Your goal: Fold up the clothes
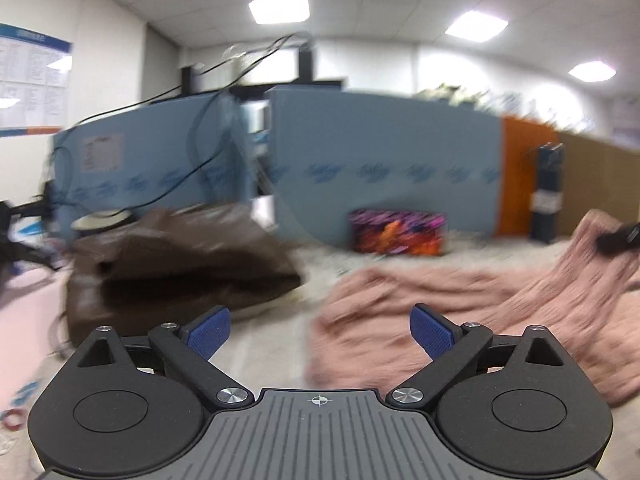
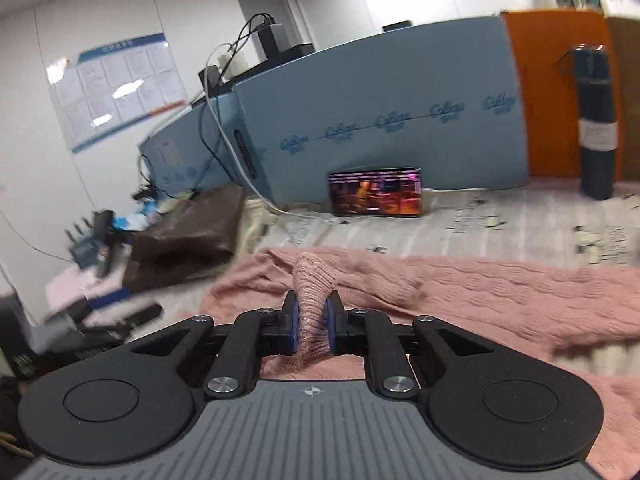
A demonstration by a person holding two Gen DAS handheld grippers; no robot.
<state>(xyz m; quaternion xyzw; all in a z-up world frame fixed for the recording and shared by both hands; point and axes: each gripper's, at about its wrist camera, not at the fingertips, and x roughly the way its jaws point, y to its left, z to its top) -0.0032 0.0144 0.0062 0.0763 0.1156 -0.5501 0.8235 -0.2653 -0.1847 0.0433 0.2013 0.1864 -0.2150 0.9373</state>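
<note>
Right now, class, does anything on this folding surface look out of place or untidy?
Yes: dark scraps litter the striped cover, and a phone playing video leans against the blue board. The pink sweater lies rumpled.

Blue foam board [image 2: 380, 120]: repeated blue script logo, not legible. Wall poster [image 2: 116, 88]: print too small to read. Bottle label [image 2: 597, 134]: unreadable.

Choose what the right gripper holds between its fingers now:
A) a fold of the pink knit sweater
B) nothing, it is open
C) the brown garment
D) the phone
A: the right gripper is shut on a fold of the pink knit sweater.
</note>
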